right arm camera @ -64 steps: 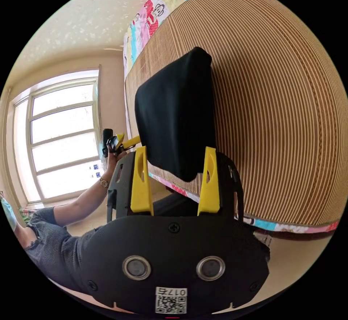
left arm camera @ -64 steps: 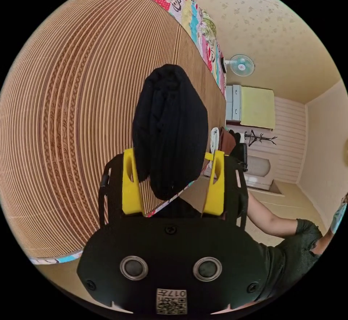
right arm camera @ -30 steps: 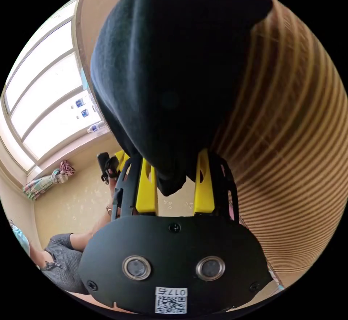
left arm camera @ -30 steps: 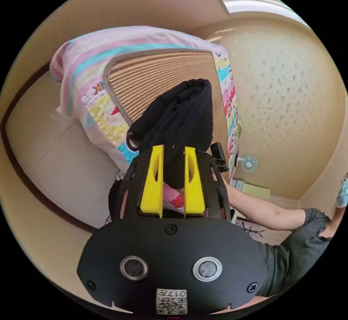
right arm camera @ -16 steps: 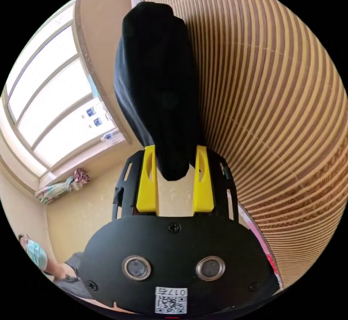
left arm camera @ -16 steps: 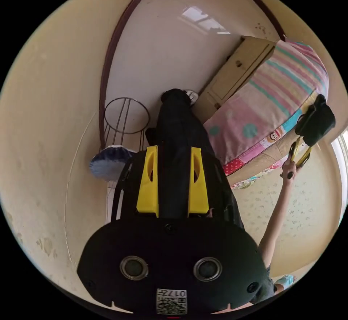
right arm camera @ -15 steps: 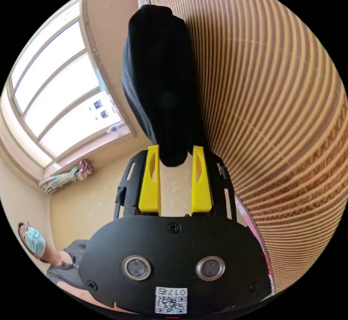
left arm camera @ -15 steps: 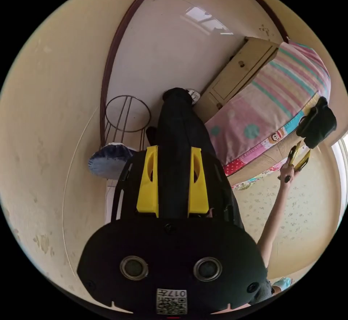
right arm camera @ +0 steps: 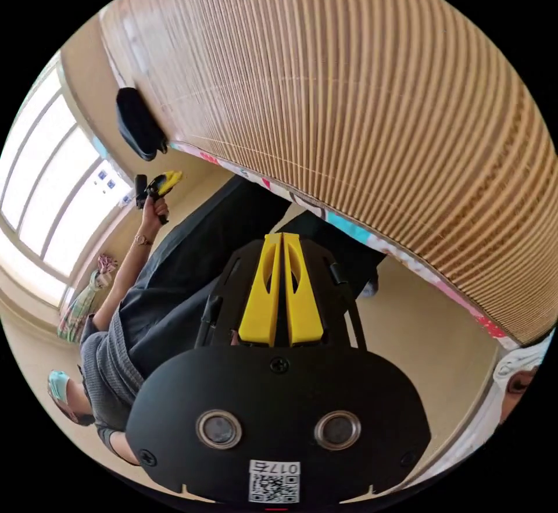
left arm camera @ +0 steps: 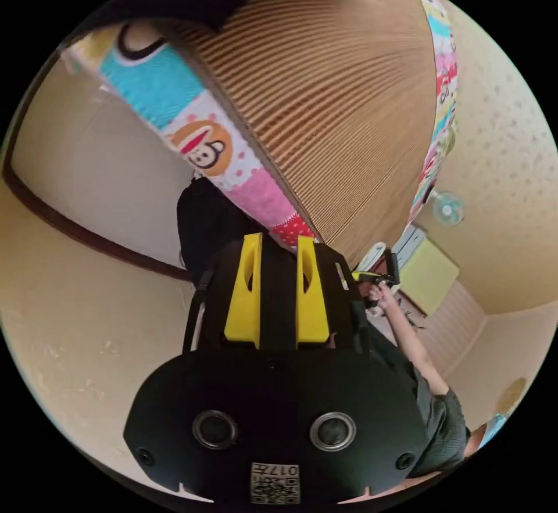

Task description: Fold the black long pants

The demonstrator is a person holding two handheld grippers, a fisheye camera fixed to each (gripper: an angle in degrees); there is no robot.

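Black long pants, folded into a compact bundle, lie at ten o'clock near the edge of the bed's woven straw mat. The right gripper has its fingers clenched on nothing. The left gripper shows a narrow dark slot between its fingers, and I cannot tell its state. The folding looks finished, so the next move probably calls only for squaring the bundle.

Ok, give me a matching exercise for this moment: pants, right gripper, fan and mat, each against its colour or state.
1. black pants
2. right gripper
3. fan
4. woven mat

A. teal
B. brown and ribbed
C. jaws closed together, nothing between them
D. folded, lying at the mat's edge

Pairs: 1-D, 2-C, 3-A, 4-B
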